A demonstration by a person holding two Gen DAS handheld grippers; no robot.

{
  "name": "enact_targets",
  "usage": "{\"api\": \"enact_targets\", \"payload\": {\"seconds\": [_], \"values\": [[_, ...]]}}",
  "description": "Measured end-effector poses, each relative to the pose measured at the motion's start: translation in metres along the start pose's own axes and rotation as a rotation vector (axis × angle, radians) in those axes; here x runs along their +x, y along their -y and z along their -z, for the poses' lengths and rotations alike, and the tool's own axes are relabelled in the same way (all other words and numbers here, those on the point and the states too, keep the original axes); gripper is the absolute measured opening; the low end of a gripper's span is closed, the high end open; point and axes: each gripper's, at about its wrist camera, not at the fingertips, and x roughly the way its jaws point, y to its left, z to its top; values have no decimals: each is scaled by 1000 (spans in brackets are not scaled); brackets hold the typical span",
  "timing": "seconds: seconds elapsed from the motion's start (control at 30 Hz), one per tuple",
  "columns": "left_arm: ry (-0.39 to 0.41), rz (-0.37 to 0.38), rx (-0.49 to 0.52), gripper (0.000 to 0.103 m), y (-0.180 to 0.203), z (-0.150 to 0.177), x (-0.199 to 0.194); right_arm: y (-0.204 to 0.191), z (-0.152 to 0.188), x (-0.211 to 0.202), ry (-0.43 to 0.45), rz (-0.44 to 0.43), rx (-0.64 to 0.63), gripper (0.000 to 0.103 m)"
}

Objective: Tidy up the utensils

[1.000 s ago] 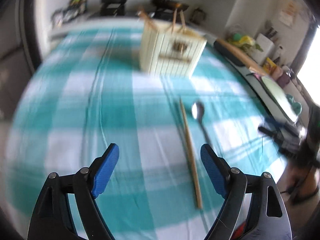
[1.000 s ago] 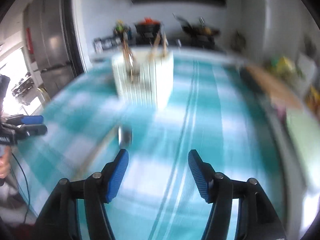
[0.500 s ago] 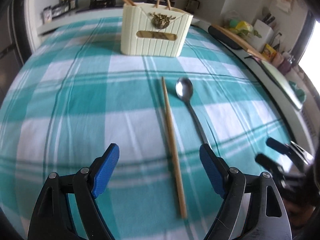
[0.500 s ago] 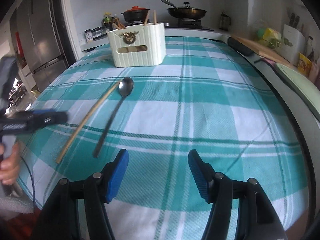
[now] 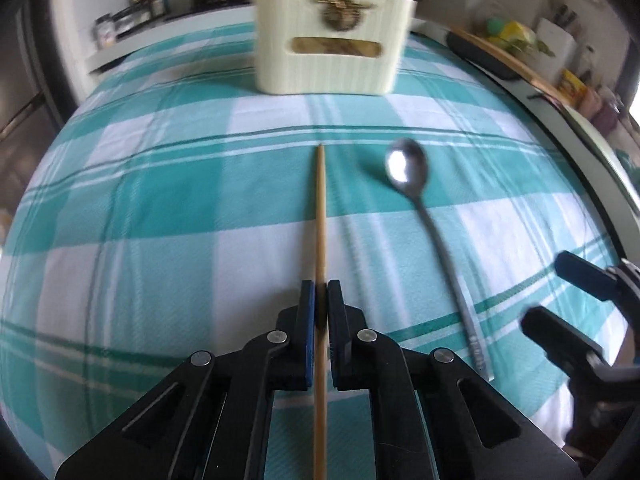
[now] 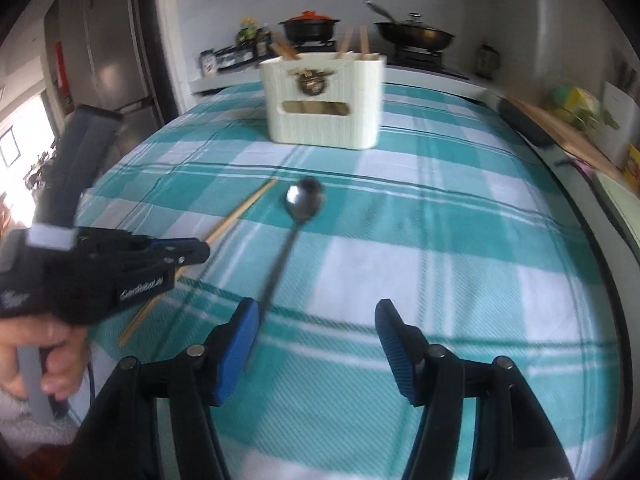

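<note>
A wooden chopstick lies on the teal checked tablecloth, pointing at a cream utensil holder. My left gripper is shut on the chopstick near its middle; it also shows in the right wrist view, with the chopstick. A metal spoon lies to the right of the chopstick. In the right wrist view the spoon runs toward my open, empty right gripper, its handle end by the left finger. The holder has several chopsticks standing in it.
The tablecloth covers the table. Behind it a counter holds a black pot with a red lid and a frying pan. A cutting board and groceries sit along the right edge. A fridge stands at the left.
My left gripper moved forward and shut on the chopstick. My right gripper moved left, closer to the spoon's handle, and stayed open.
</note>
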Motion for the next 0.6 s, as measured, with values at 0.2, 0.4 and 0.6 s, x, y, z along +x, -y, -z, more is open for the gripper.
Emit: {"api": "enact_targets", "payload": {"seconds": [0.2,0.4,0.6], "values": [[-7,-27,-67,5,-29,8,-6,-24,-10,39,-68,-21,-55,44],[-9,-12,-84,5,-37,12,-10,-19,-4,38,-91,90,-45,8],[1,-11,-99,20,-43,15,-16,19,15,19,-118,183,39,8]]}}
